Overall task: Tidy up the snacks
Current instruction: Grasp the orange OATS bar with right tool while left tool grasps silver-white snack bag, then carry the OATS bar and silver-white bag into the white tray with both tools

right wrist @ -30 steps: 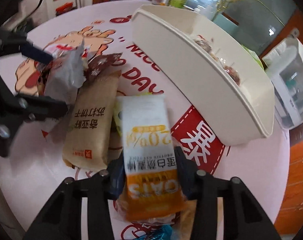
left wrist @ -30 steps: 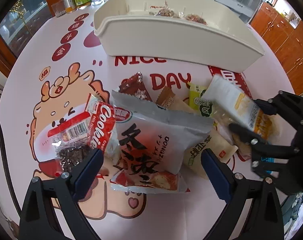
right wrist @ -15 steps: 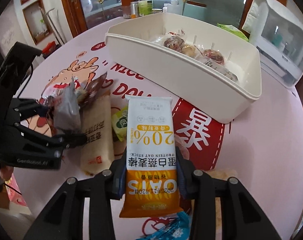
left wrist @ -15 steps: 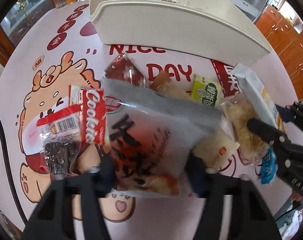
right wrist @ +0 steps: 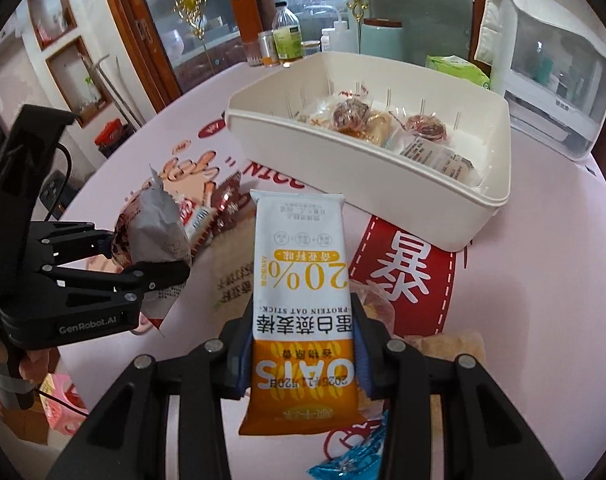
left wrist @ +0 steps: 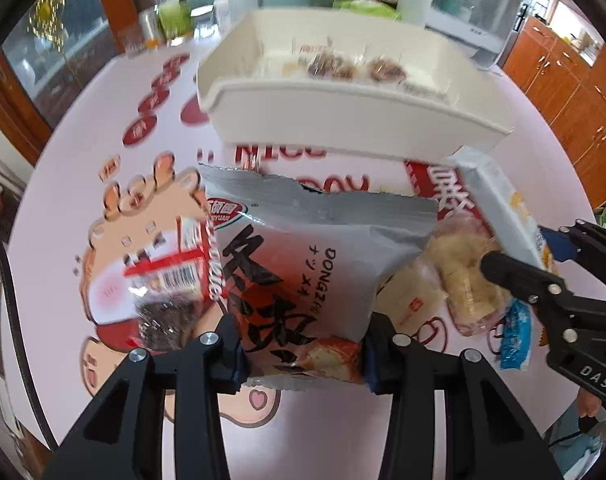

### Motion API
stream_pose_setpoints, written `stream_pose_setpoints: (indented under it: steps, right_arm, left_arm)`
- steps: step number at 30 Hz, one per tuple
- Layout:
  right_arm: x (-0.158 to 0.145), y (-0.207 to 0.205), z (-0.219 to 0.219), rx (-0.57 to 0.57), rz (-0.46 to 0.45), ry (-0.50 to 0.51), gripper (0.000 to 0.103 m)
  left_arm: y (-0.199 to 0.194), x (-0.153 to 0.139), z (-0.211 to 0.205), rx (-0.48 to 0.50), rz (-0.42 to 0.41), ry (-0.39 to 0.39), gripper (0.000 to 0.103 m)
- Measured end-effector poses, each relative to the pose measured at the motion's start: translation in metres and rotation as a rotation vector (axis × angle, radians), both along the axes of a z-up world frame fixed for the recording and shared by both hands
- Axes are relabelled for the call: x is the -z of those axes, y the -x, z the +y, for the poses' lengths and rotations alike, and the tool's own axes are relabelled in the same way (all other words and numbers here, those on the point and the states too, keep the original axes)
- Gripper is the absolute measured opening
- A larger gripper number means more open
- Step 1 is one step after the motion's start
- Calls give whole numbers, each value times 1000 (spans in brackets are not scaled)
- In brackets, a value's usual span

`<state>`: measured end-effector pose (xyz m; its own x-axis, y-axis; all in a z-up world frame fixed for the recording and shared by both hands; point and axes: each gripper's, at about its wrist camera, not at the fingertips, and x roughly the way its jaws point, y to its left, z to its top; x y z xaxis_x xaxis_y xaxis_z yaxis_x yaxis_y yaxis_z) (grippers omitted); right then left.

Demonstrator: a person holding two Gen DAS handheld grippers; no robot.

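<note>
My left gripper (left wrist: 303, 354) is shut on a grey snack bag (left wrist: 303, 264) with red lettering and holds it lifted above the table. My right gripper (right wrist: 301, 354) is shut on a white and orange oat stick pack (right wrist: 301, 292), also lifted. The right gripper shows in the left wrist view (left wrist: 519, 258) at the right; the left gripper shows in the right wrist view (right wrist: 143, 258) at the left. A cream bin (right wrist: 343, 168) with several wrapped snacks inside stands beyond both. More snacks lie below: a red cookie pack (left wrist: 163, 276), a tan pack (right wrist: 233, 276), a blue packet (left wrist: 513, 338).
The round table has a pink printed cloth (left wrist: 83, 160). Bottles and jars (right wrist: 287, 36) stand at its far edge behind the bin. A white appliance (right wrist: 551, 88) stands at the far right. A green packet (right wrist: 457, 68) lies behind the bin.
My left gripper closed on the grey bag and lifted it off the pile. My right gripper raised the oat stick pack higher. Both views now face the bin more squarely.
</note>
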<state>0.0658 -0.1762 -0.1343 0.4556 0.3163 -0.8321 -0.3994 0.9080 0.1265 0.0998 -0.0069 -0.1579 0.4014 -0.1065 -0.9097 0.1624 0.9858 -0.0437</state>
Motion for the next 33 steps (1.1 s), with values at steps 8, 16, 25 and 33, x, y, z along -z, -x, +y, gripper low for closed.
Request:
stream_pose_setpoints:
  steps: [8, 16, 25, 33]
  right_arm:
    - [-35, -2, -5, 47, -32, -77, 40]
    - [-65, -9, -11, 116, -73, -90, 40]
    - [-98, -30, -19, 174, -139, -104, 40]
    - [-123, -58, -19, 216, -189, -122, 40]
  left_arm:
    - [7, -46, -7, 41, -100, -16, 41]
    - [1, -78, -9, 63, -163, -28, 41]
    - [-22, -109, -12, 79, -238, -62, 41]
    - [-51, -130, -18, 83, -283, -87, 41]
